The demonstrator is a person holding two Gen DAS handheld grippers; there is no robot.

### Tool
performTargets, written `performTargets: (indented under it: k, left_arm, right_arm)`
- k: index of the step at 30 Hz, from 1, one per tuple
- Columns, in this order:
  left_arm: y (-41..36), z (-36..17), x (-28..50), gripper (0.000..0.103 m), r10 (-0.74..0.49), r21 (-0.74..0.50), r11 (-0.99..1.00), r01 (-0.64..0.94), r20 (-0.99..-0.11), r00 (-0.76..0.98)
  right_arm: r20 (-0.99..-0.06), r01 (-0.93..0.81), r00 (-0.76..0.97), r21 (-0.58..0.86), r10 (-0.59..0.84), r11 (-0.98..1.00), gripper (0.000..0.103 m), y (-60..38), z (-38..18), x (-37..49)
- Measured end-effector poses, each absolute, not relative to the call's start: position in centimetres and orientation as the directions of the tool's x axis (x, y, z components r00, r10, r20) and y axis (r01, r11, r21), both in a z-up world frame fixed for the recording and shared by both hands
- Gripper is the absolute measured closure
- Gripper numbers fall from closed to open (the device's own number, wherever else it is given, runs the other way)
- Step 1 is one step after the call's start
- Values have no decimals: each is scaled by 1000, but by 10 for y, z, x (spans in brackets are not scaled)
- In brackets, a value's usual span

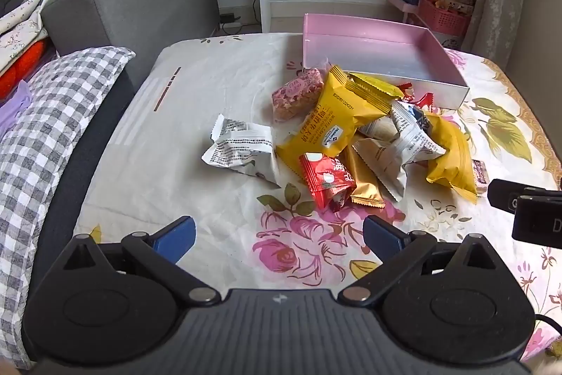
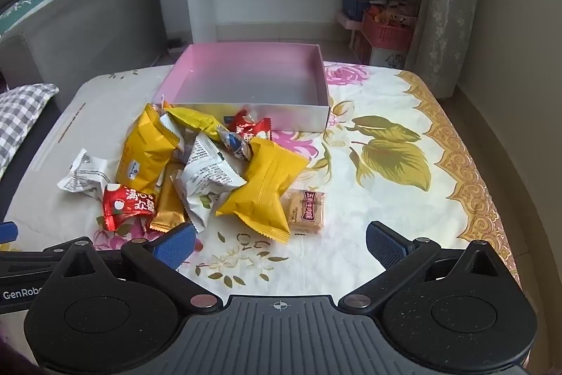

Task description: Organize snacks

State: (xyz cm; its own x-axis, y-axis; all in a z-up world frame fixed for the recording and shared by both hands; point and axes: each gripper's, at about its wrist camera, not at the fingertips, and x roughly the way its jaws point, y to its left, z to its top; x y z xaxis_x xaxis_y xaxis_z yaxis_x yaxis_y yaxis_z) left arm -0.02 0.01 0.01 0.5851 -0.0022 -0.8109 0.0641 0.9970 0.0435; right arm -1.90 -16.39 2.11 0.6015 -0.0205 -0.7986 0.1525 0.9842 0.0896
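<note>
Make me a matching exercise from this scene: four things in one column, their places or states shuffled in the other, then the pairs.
Things:
1. pink box
2. red packet
3. pink grain bar
4. right tool

Places or states:
A. open, holding nothing
B. near edge of the pile
C. empty, behind the pile
D. left of the pile's far end, beside a yellow packet

Pairs: 1-C, 2-B, 3-D, 4-A

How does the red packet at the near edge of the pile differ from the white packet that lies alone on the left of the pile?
The red packet is glossy red with large white characters; the white packet carries only small dark print. The red packet touches the gold wrapper in the pile; the white packet lies a little apart on the cloth. Both are sealed, crinkled, and outside the pink box.
</note>
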Motion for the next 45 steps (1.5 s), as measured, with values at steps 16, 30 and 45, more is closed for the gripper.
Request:
performTargets:
  k: [16,30,45]
  left_arm:
    - [4,0,2,1,5,50,997,61,-816,579]
    - [5,-2,2,0,9,52,997,60,-819,573]
    - [3,-1,2,0,10,52,997,57,-818,575]
  right_arm:
    - [-790,134,613,67,-29,989,0,-155,25,-18]
    - [-788,131,615,66,-29,989,0,-154,27,-19]
    - [-788,130,616,68,-27,989,0,-152,27,-19]
